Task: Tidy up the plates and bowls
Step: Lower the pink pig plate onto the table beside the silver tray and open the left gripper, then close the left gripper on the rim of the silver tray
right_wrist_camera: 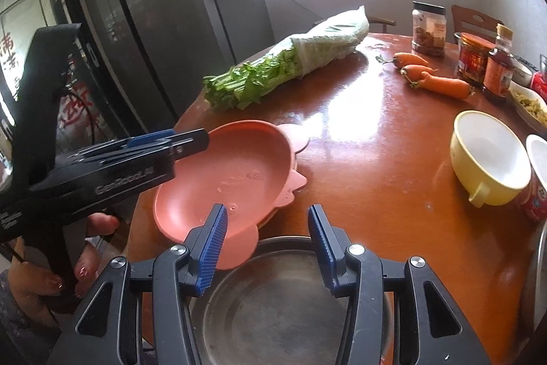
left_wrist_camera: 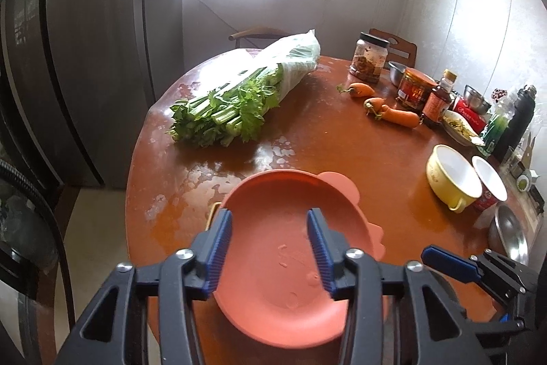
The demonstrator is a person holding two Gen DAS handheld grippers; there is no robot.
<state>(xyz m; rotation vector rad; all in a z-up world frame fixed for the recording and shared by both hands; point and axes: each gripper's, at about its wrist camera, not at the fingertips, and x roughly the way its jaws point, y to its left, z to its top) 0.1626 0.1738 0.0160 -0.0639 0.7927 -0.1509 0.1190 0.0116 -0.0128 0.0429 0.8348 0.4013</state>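
A pink plate (left_wrist_camera: 273, 262) with ear-shaped tabs lies at the near edge of the round brown table (left_wrist_camera: 342, 142). My left gripper (left_wrist_camera: 270, 216) hovers over it, open, with only the plate's inside showing between the blue pads. In the right wrist view the left gripper (right_wrist_camera: 201, 137) reaches over the pink plate's (right_wrist_camera: 232, 173) left rim. My right gripper (right_wrist_camera: 267, 211) stands open above a grey metal plate (right_wrist_camera: 273, 303) just beside the pink one, its pads apart and touching nothing. A yellow bowl (right_wrist_camera: 489, 156) with a handle sits to the right.
A bagged bunch of celery (left_wrist_camera: 239, 98) lies across the far left of the table. Carrots (left_wrist_camera: 393, 112), jars and bottles (left_wrist_camera: 369, 60) and a dish of food (left_wrist_camera: 458, 125) crowd the far right. A white cup (left_wrist_camera: 489, 183) and a metal bowl (left_wrist_camera: 509, 231) stand by the yellow bowl (left_wrist_camera: 451, 177).
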